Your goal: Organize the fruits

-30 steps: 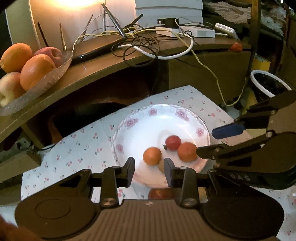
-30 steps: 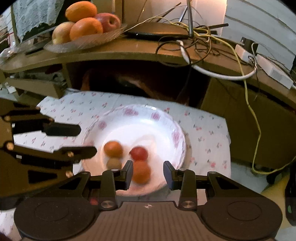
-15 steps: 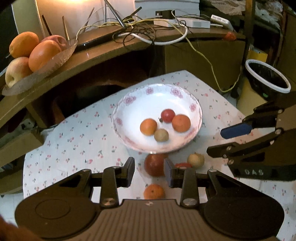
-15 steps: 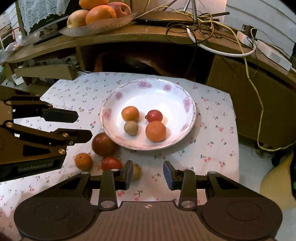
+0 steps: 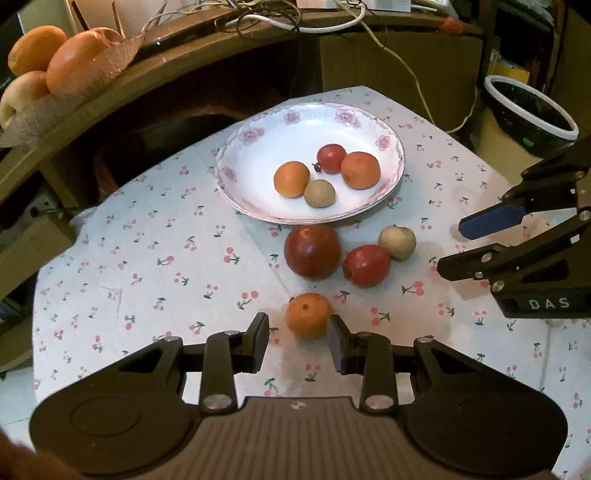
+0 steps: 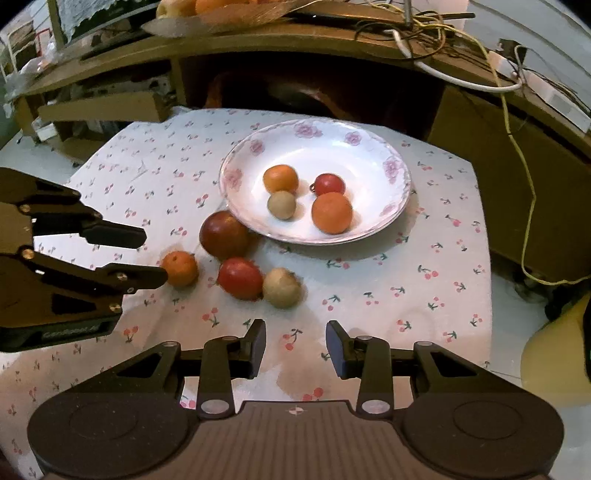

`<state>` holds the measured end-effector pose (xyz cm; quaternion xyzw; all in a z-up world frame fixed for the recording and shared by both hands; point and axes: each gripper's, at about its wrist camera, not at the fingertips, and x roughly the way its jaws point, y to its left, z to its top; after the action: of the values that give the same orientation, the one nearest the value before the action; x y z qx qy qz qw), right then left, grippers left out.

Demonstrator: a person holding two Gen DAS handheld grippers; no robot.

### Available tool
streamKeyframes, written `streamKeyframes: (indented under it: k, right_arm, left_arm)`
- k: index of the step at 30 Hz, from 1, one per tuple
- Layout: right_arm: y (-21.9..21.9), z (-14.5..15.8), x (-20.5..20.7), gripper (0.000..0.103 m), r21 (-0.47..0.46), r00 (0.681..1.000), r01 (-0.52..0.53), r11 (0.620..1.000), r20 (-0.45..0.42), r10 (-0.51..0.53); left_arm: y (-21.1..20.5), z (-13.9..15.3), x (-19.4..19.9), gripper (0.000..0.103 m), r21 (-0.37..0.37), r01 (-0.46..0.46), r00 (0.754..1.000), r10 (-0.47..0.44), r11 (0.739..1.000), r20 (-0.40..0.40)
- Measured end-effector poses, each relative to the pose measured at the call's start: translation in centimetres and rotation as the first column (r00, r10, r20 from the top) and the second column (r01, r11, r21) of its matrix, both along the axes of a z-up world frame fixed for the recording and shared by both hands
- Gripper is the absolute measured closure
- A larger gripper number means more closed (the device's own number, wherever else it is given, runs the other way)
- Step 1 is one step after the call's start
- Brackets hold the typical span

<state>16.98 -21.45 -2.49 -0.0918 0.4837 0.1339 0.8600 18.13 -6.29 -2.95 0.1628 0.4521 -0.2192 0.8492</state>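
A white floral plate (image 5: 236, 192) (image 6: 332, 147) on the cherry-print cloth holds two oranges, a small red tomato and a beige round fruit. In front of it lie a dark red fruit (image 5: 312, 251) (image 6: 223, 234), a red tomato (image 5: 367, 265) (image 6: 240, 278), a beige fruit (image 5: 397, 242) (image 6: 281, 287) and a small orange (image 5: 308, 315) (image 6: 180, 268). My left gripper (image 5: 297, 332) (image 6: 155, 254) is open, its tips just short of the small orange and not pressing on it. My right gripper (image 6: 295, 339) (image 5: 452, 245) is open over bare cloth, nearer than the beige fruit.
A glass bowl of oranges and apples (image 5: 55, 66) stands on the wooden shelf behind the table, beside a tangle of cables (image 6: 443, 33). A black bin with a white rim (image 5: 532, 114) stands off the table's right side. The cloth's edge drops off at right.
Both grippers have drawn back from over the plate and sunk toward the cloth. The loose fruits in front of the plate have come into view. Neither gripper's jaws have changed.
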Motion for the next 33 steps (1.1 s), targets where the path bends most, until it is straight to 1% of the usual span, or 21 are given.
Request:
streamKeyframes:
  k: [6,9,11,13,21,29,33]
  right_arm:
    - [0.1,-0.4,0.5,0.066,-0.002,1.000,-0.008,1.000,-0.007,0.008]
    - [-0.2,-0.6,0.7,0.066,-0.005,1.000,-0.005,1.000,-0.011,0.005]
    - [-0.4,-0.7,0.9,0.066,-0.005,1.000,-0.005,1.000,-0.012,0.005]
    - [-0.6,-0.8,1.0,0.066,0.000,1.000,-0.005,1.000,-0.012,0.005]
    - [-1.0,-1.0,1.8,0.066,0.016,1.000,0.001,1.000,-0.005,-0.001]
    - [-0.4,-1.7,2.6,0.066,0.005,0.998,-0.055,0.998,0.012,0.055]
    - [0.0,-2.3,3.2,0.066,-0.006,0.997,-0.073,0.997,0.004,0.073]
  left_arm:
    - [-1.0,-0.9,0.8,0.063,-0.005,0.017,1.000,-0.017,1.000,-0.016]
    - [-1.3,-1.4,1.0,0.063,0.014,0.014,1.000,-0.014,1.000,-0.012]
    - [-1.1,-1.6,1.2,0.063,0.004,0.004,1.000,-0.004,1.000,-0.026]
    - [-1.0,-1.9,1.3,0.063,0.012,-0.001,1.000,0.001,1.000,-0.030]
    - [-0.9,-1.5,1.1,0.066,0.003,0.006,1.000,-0.006,1.000,-0.019]
    - [-0.5,-1.2,0.4,0.066,-0.001,0.026,0.999,-0.026,1.000,-0.028]
    - [-0.5,-1.2,0.3,0.066,-0.005,0.038,0.999,-0.038,0.999,-0.036]
